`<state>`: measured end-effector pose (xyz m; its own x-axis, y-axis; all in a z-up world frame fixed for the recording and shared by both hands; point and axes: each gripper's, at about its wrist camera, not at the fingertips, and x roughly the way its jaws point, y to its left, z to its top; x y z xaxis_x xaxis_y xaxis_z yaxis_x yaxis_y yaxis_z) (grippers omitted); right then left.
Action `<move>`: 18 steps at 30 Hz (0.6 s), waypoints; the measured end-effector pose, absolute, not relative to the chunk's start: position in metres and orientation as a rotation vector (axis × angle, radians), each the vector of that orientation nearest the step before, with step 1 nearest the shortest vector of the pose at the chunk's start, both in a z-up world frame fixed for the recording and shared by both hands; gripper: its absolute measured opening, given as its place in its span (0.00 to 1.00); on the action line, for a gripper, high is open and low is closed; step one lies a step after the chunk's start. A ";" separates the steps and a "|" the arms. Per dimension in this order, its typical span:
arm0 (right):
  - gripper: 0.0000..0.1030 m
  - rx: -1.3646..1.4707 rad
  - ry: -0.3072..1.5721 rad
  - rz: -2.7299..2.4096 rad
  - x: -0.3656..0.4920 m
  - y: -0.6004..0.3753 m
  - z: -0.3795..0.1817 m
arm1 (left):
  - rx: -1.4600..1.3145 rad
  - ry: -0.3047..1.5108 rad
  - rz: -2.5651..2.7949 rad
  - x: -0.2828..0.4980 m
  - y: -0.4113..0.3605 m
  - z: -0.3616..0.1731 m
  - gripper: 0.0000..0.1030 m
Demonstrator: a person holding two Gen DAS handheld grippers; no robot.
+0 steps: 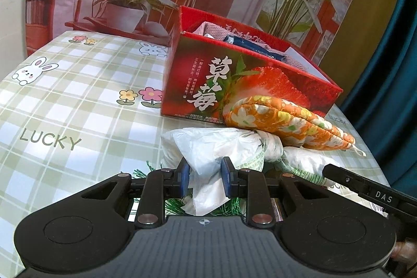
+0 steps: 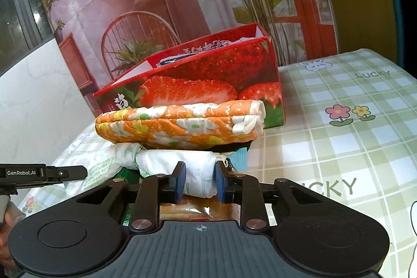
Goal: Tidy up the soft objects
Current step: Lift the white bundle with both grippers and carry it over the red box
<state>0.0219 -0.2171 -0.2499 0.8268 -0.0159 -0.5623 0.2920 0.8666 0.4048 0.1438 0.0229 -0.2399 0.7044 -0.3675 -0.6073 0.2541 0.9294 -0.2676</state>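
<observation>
Crinkled white plastic — a knotted bag (image 1: 224,145) printed with green text — lies on the checked tablecloth (image 1: 65,100) in front of a red cardboard box (image 1: 234,85). The left gripper (image 1: 204,177) is clamped on one end of the bag, its blue pads (image 1: 185,175) pinching a bunched fold. The right gripper (image 2: 199,180) is clamped on the other end, where the plastic is rolled into a thick, smooth tube.

A quilted orange mitt (image 1: 284,121) with white and yellow flowers rests on top of the bag, its far edge against the box's front wall.

From the left wrist, the box's front shows large white characters beside a cut strawberry, and inside lie a dark blue packet (image 1: 247,44) and pinkish knit fabric (image 1: 211,29). Green tinsel-like strands (image 1: 177,207) poke out beneath the bag here.

The right wrist shows what the left does not: the mitt's open cuff (image 2: 250,119) with white binding, a glossy brown wrapper (image 2: 187,211) under the gripper, a turquoise scrap (image 2: 241,158) beside the bag, and a pale marbled wall (image 2: 34,106) beyond the table's edge. Each view catches the other gripper's black fingertip at the bag.
</observation>
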 end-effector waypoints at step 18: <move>0.08 0.398 0.310 -0.098 0.008 -0.214 -0.169 | -0.095 0.392 -0.428 0.114 0.027 -0.163 0.14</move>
<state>0.0083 -0.2136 -0.1694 0.9484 -0.0330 -0.3154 0.1537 0.9178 0.3660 0.1141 0.0270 -0.1634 0.8363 -0.4220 -0.3500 0.3860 0.9065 -0.1708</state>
